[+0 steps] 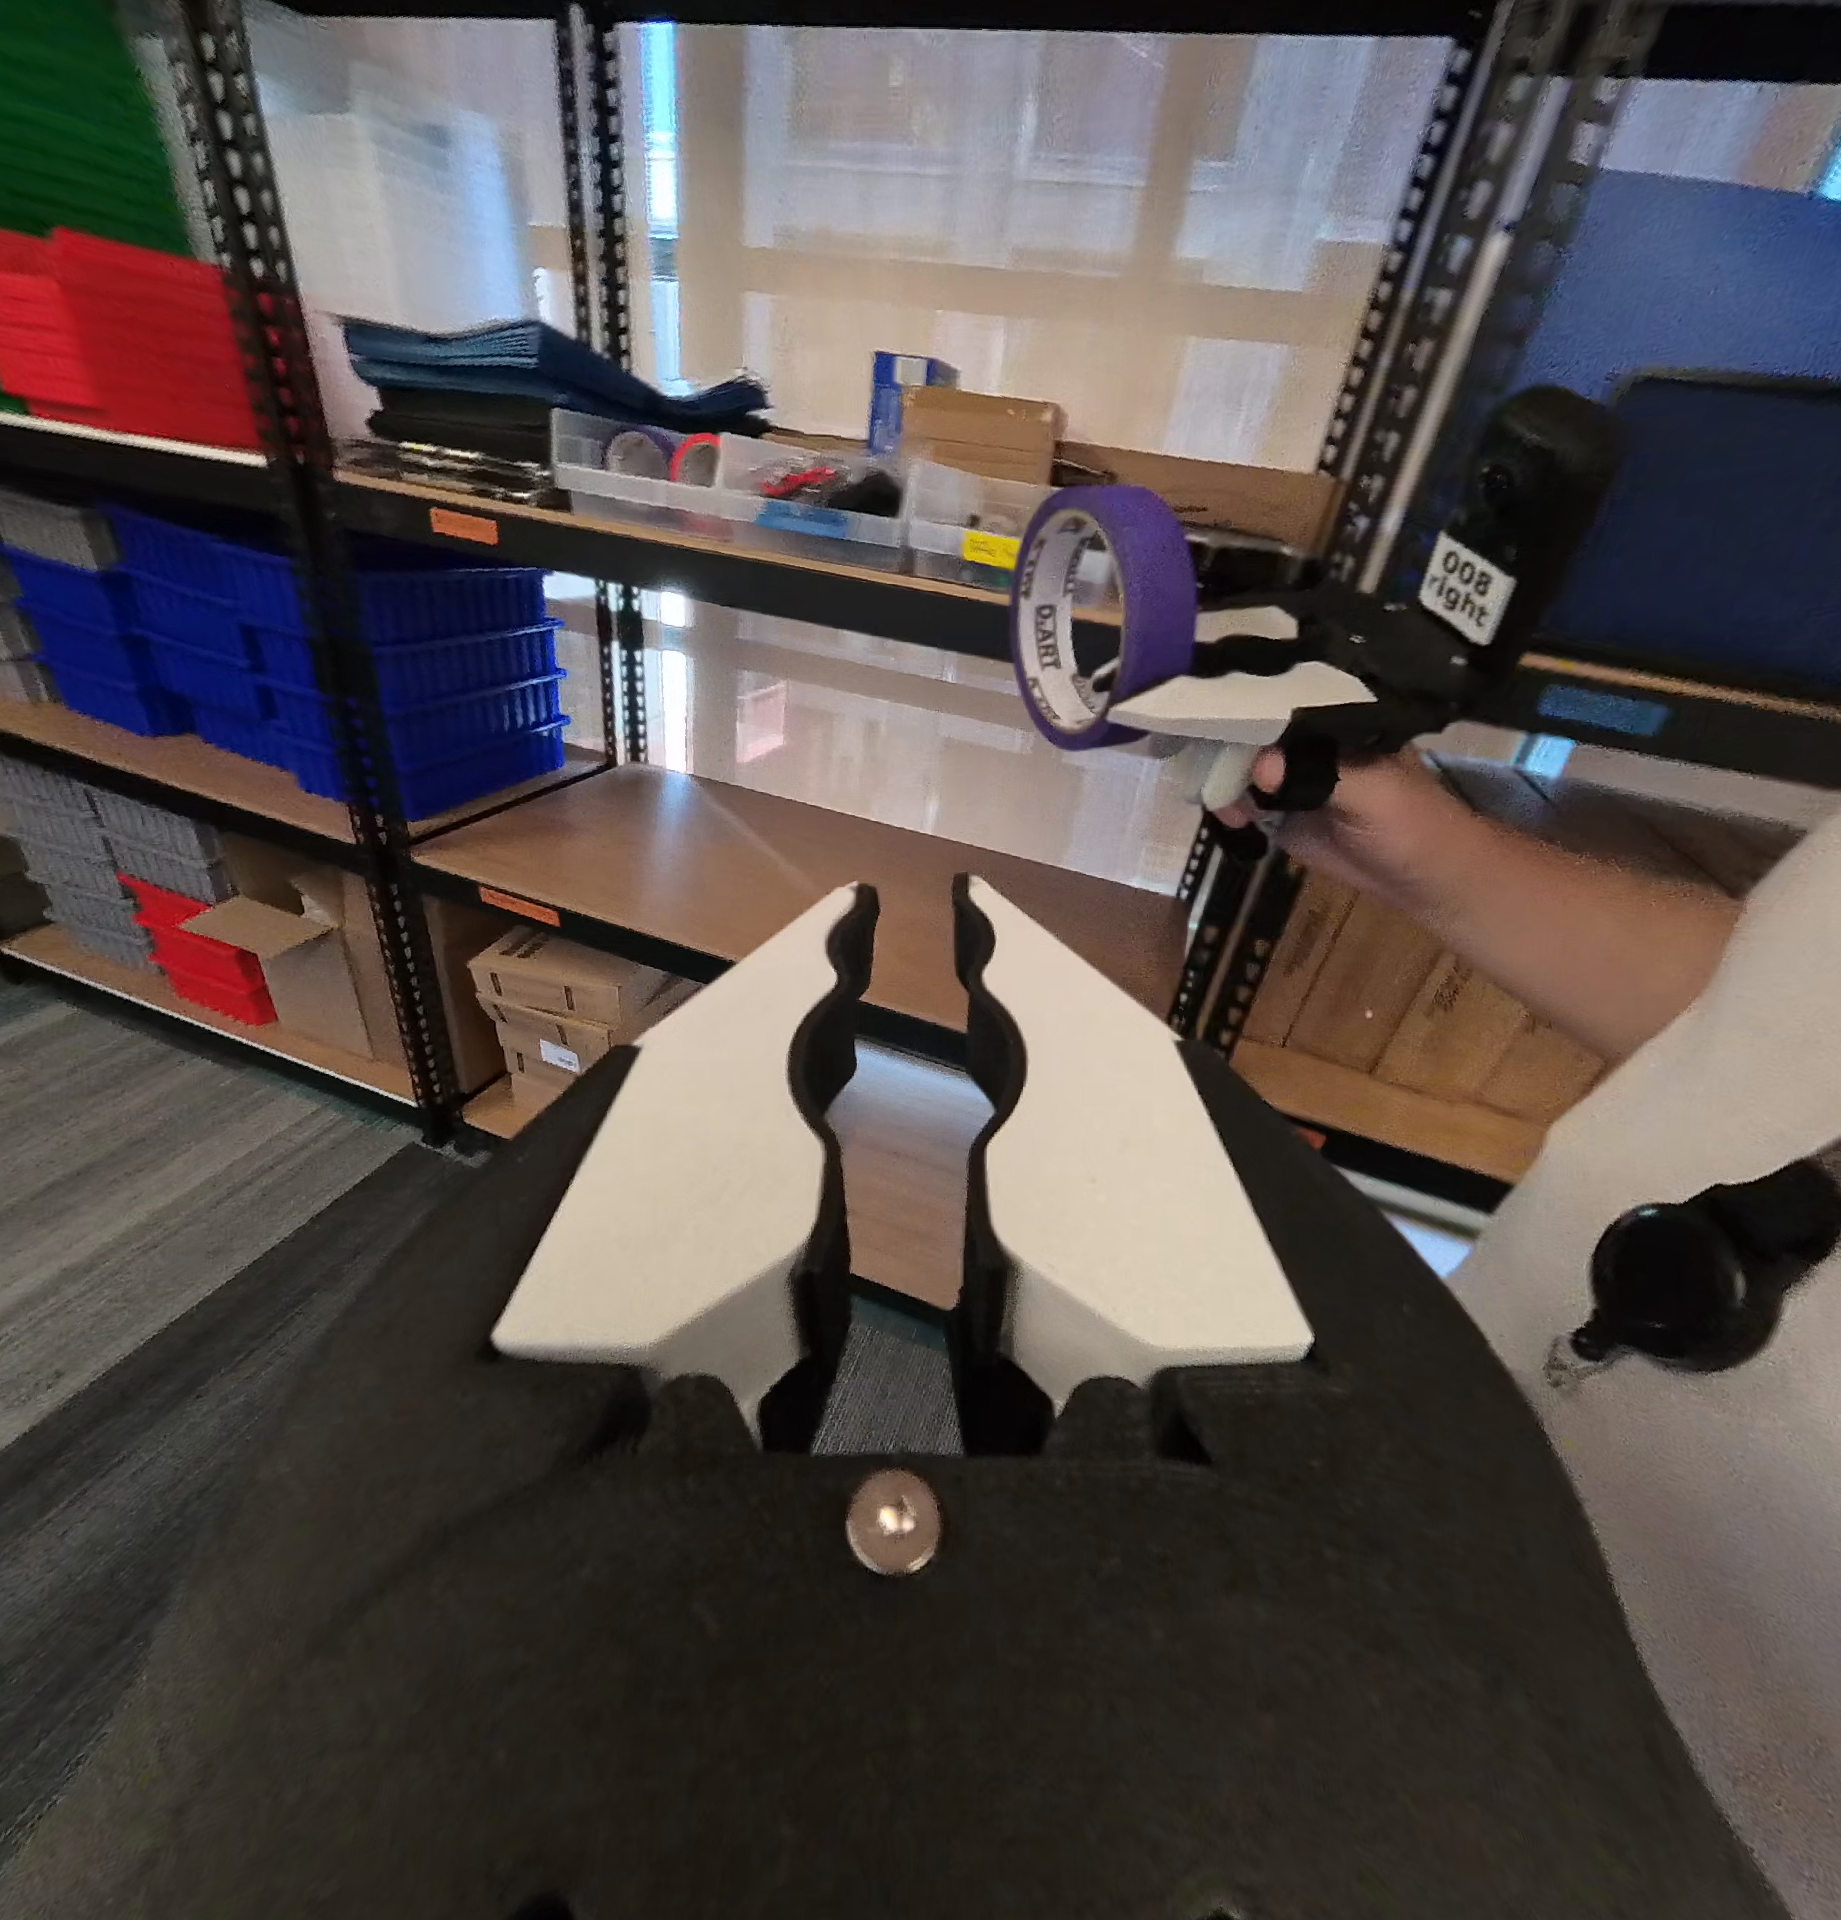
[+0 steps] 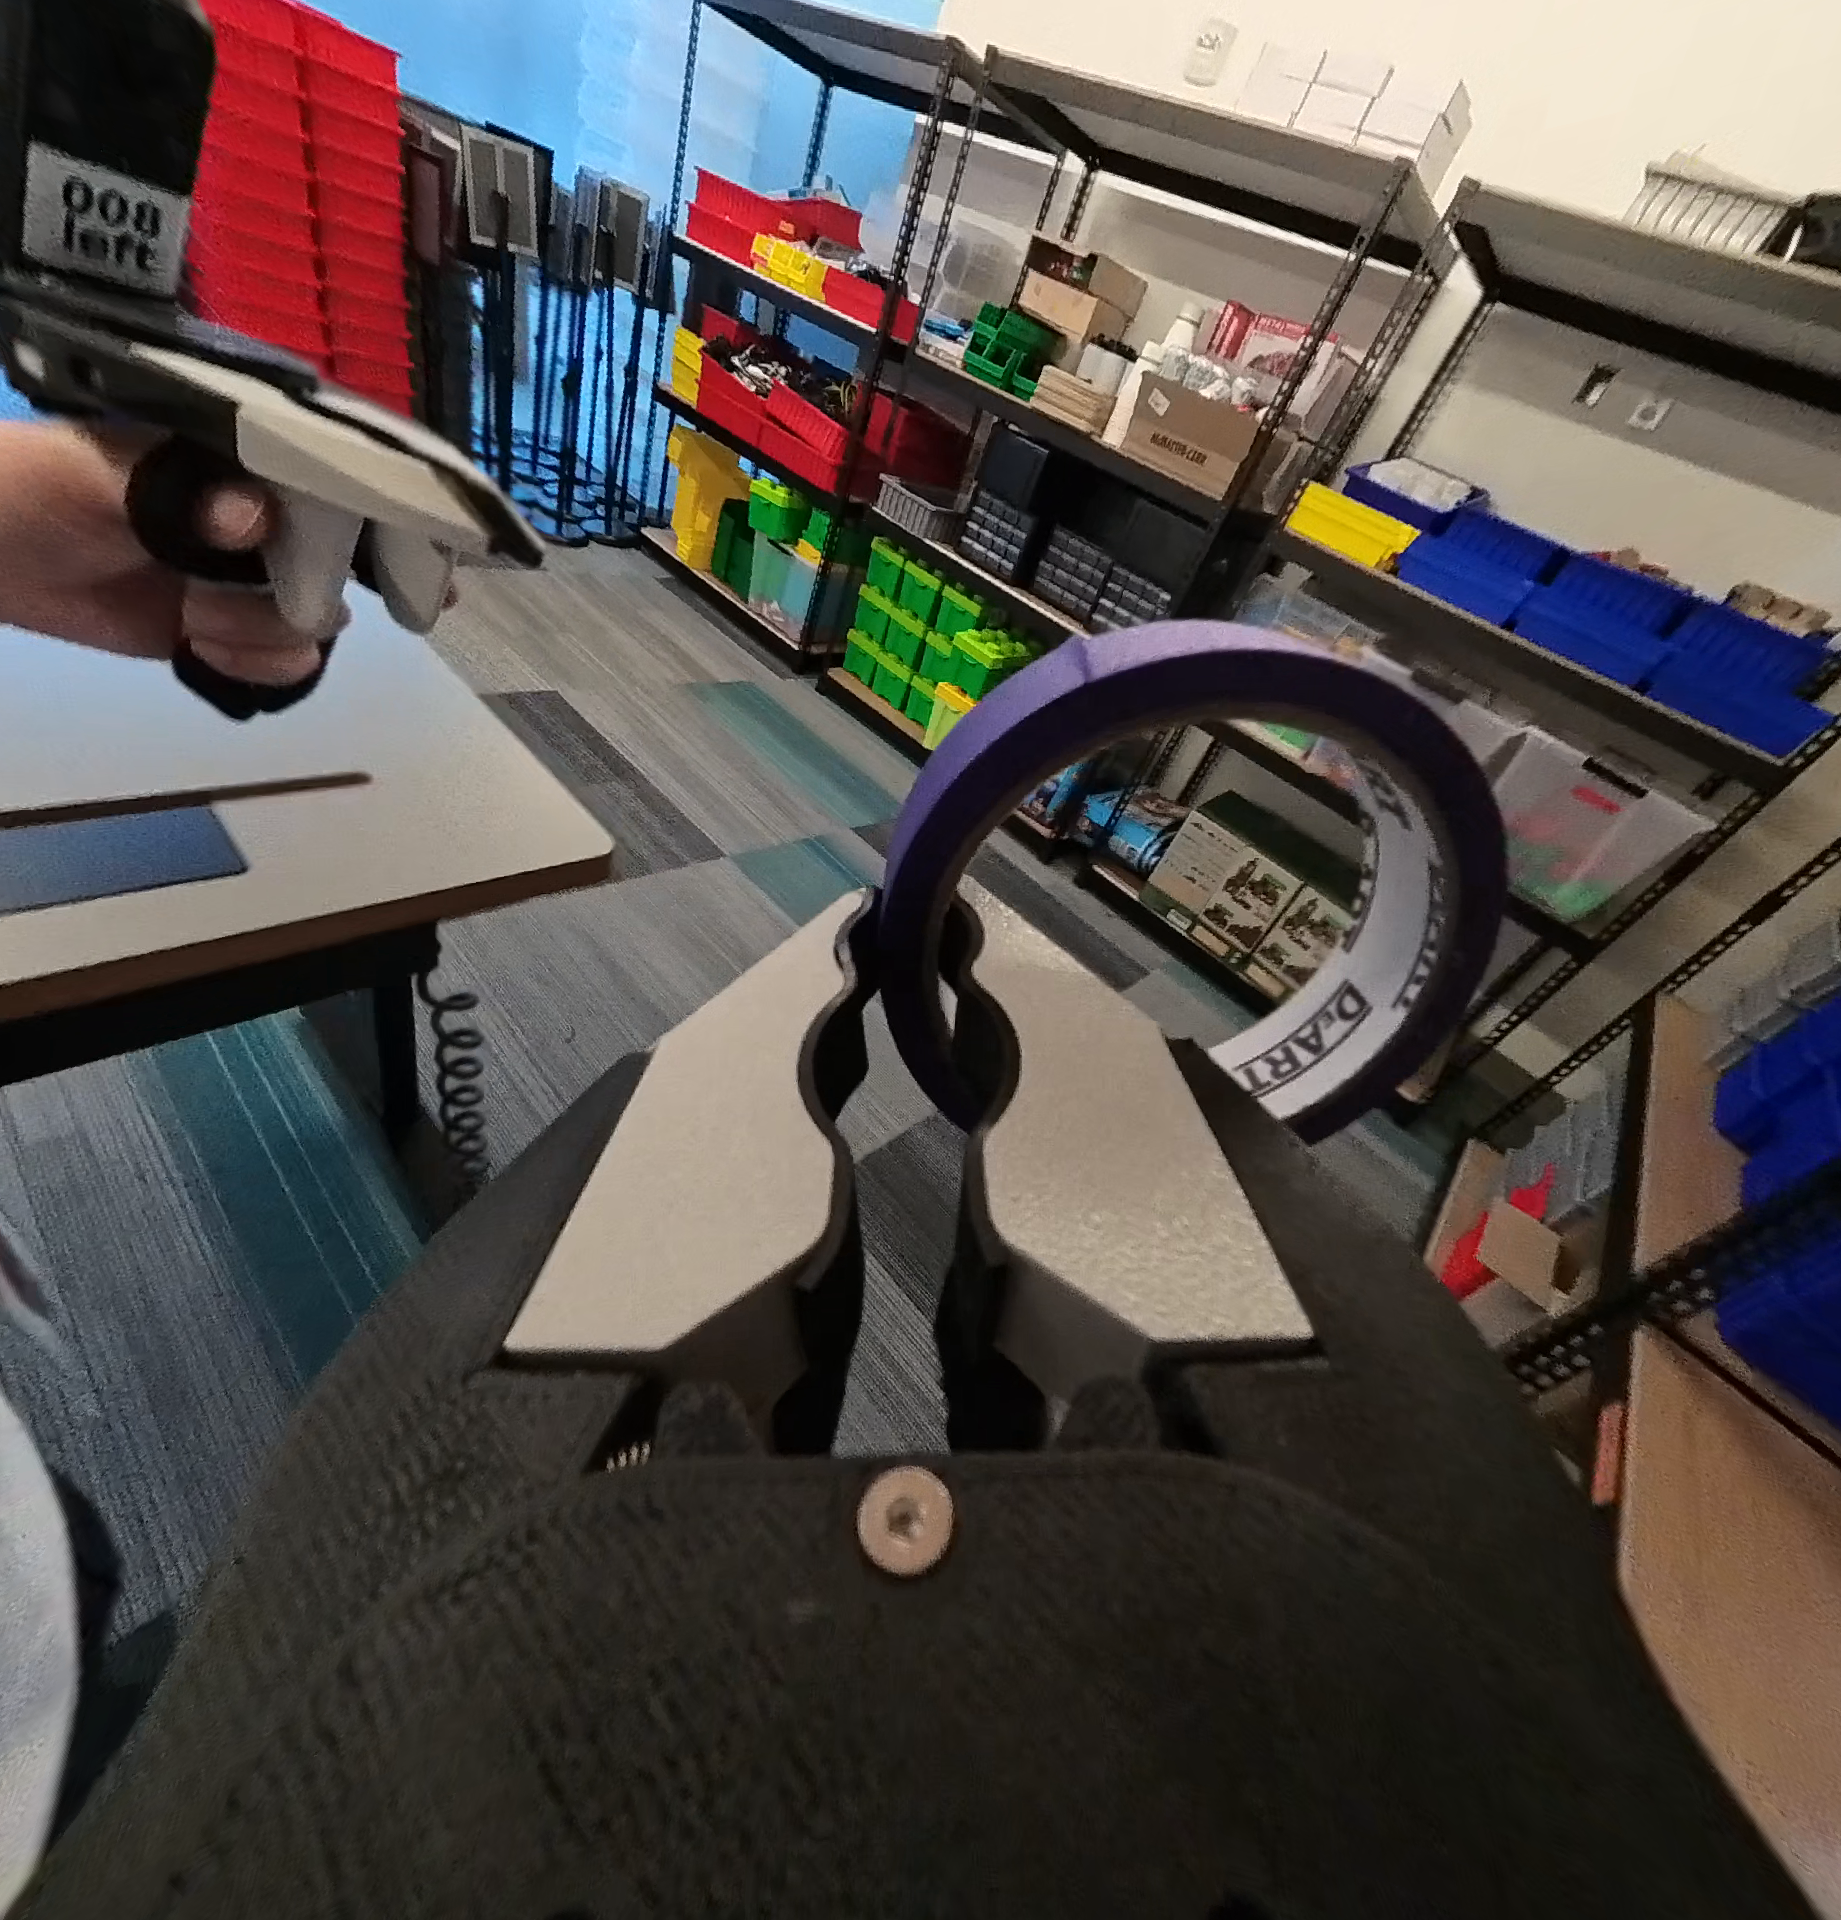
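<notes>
The left gripper (image 1: 914, 904) has matt white plastic fingers lined with wavy black pads, set in a rough, grainy black printed body with 1 shiny metal screw (image 1: 892, 1522). The right gripper (image 2: 911, 935) looks alike, pinching a purple tape roll (image 2: 1186, 883) of matt crepe paper with a smooth white card core. Black metal shelving (image 1: 303, 623) carries wood-look boards and glossy blue plastic bins (image 1: 376, 665).

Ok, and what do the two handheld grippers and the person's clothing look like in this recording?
Both the left gripper and the right gripper share one build: a textured black body with a silver screw, and two pale grey wedge-shaped fingers lined with wavy black pads. Each carries a black camera bearing a white label and a pale trigger grip. The person wears a light-coloured top with a black clip-on badge reel.
</notes>
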Tool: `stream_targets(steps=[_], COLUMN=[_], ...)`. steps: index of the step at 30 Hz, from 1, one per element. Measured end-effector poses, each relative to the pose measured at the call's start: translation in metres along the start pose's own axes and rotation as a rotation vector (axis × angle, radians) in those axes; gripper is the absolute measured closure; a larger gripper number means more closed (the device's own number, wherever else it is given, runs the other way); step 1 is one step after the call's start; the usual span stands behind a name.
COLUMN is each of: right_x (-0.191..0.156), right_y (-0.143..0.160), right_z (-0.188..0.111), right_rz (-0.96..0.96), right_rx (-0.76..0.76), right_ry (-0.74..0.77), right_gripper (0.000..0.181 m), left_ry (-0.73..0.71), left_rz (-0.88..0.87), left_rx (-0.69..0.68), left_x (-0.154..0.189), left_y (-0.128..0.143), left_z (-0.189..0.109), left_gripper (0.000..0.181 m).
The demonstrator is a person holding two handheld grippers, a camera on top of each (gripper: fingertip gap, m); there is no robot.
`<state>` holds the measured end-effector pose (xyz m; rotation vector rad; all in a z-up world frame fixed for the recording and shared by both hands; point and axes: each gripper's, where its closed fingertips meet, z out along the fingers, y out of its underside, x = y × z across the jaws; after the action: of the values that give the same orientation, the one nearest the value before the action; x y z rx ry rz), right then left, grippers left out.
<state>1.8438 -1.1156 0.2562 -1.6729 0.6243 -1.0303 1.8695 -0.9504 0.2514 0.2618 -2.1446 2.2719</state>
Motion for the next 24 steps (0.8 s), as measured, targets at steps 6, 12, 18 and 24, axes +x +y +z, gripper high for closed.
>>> stream_targets(steps=[6, 12, 18, 24], right_x=[0.108, 0.156, 0.211, 0.284], right_y=[-0.009, -0.005, 0.02, 0.021], right_z=[0.115, 0.251, 0.415, 0.542], right_rz=[-0.049, -0.116, -0.091, -0.119], right_rx=[0.056, 0.123, 0.156, 0.112], right_ry=[-0.163, -0.296, -0.295, -0.251], right_gripper=[0.172, 0.172, 0.172, 0.173], left_ry=[-0.074, -0.212, -0.299, -0.227], left_rz=[0.015, 0.001, 0.05, 0.039], left_rx=[0.019, 0.027, 0.011, 0.023], left_x=[-0.113, -0.234, -0.395, -0.559], left_y=[-0.024, -0.023, -0.033, -0.084], left_z=[0.052, 0.046, 0.022, 0.043], left_gripper=[0.165, 0.163, 0.165, 0.164])
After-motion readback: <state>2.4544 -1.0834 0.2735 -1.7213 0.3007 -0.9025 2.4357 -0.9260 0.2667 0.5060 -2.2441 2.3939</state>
